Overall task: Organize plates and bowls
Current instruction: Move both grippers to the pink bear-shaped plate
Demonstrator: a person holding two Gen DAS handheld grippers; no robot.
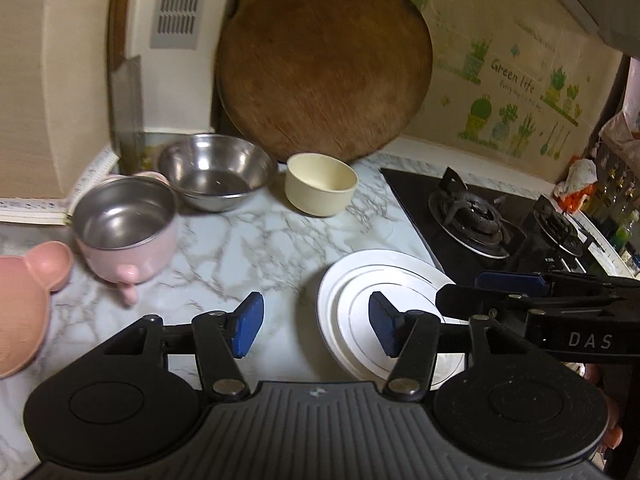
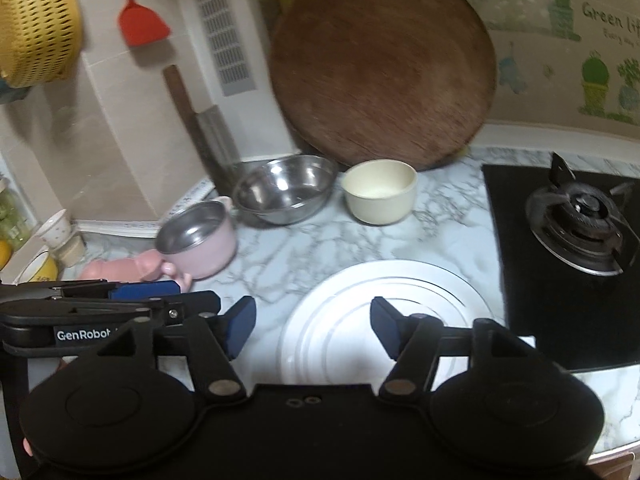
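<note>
Your left gripper and right gripper both hang with jaws apart, gripping nothing. The stack of white plates lies on the marble counter just beneath them. Beyond sit 2 steel bowls, 1 cream bowl and 1 pink-cased bowl.

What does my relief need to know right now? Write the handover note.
Left gripper: open, nothing between its pads, above the counter beside the plates.
Right gripper: open, empty, over the stack of white plates.
White plates: stacked on the marble counter next to the gas stove.
Done: plates appear stacked.
Left: steel bowl, cream bowl and pink steel-lined bowl sit apart near the wall; the pink bear-shaped plate lies at the left edge.
</note>
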